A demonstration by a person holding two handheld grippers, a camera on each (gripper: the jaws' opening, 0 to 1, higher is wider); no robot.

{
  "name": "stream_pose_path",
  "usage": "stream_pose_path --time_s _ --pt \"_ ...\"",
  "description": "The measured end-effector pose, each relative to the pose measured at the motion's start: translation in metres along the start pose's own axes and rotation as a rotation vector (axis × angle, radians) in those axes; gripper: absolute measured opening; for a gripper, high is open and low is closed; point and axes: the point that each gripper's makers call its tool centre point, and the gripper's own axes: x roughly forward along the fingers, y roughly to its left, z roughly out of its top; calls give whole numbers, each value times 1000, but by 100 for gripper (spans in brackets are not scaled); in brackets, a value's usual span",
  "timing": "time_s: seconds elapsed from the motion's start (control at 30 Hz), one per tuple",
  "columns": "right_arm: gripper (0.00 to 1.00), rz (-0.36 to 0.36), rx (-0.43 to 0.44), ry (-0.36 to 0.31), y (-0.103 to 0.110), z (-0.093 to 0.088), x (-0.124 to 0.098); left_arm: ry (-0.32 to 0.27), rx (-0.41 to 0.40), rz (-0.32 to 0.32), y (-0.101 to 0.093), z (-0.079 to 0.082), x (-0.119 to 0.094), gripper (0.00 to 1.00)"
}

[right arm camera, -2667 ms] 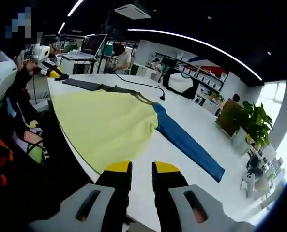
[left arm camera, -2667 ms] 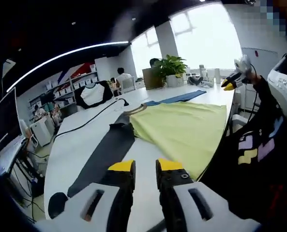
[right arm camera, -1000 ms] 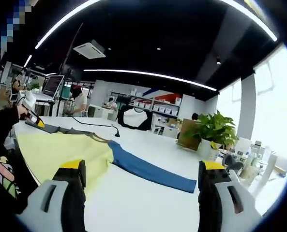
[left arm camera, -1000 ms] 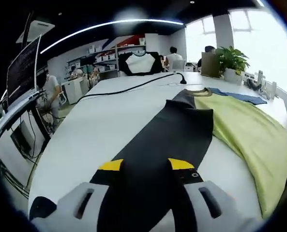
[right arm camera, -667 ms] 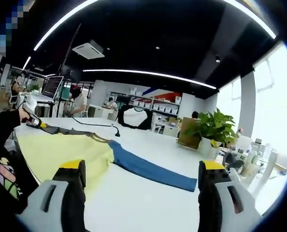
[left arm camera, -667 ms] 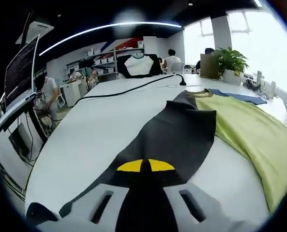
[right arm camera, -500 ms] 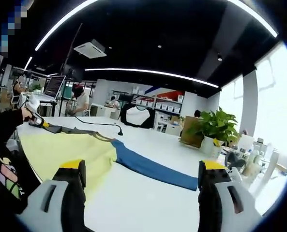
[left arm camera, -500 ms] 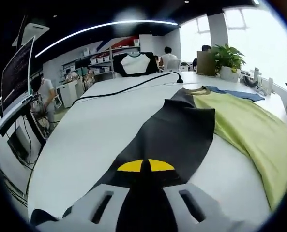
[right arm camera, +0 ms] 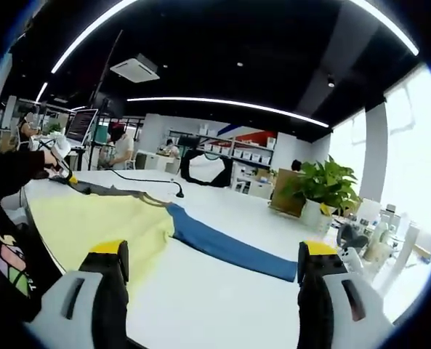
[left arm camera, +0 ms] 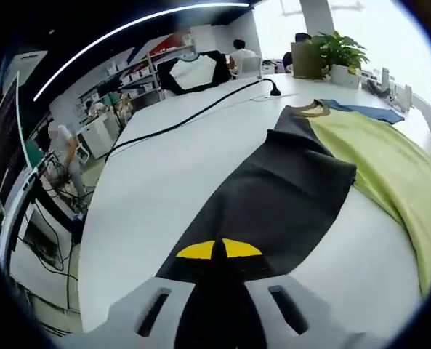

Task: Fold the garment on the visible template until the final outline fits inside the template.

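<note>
Left gripper view: left claw, open a second ago, is now clamped on the black sleeve of the garment on the white worktop; folding has started.

Right gripper view: right claw stays wide open, empty, near the blue sleeve beside the yellow body.

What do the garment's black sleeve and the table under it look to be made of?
Black sleeve: soft matte knit fabric, probably cotton jersey; it lies limp with shallow creases and no shine, pinched at its end in the left gripper. Table: smooth white surface, likely laminate, showing a faint even sheen.
</note>
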Motion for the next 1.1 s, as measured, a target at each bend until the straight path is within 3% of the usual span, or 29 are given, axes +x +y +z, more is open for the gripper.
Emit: stream_pose_path --time_s 0.27,0.37,0.5,0.7,0.8,0.87,1.0,1.1 --pt "100 21 3 29 6 -7 3 -18 -58 19 22 -7 -1 2" --pt "100 17 0 43 4 -10 4 -39 -46 -28 21 -6 -1 2" --pt "100 10 -1 45 2 -9 4 -57 -108 -87 23 -7 -2 2" --pt "100 15 -1 53 5 -10 7 -58 -76 -125 30 -10 -4 3" --pt "100 24 4 56 8 -10 8 -79 -188 -169 31 -8 -2 3" --pt "100 26 2 59 9 -10 8 -78 -180 -172 37 -7 0 4" --pt "100 19 -7 60 7 -10 8 -64 -117 -137 40 -6 -6 16" --pt "100 31 -4 66 10 -12 9 -128 -210 -169 46 7 -23 16"
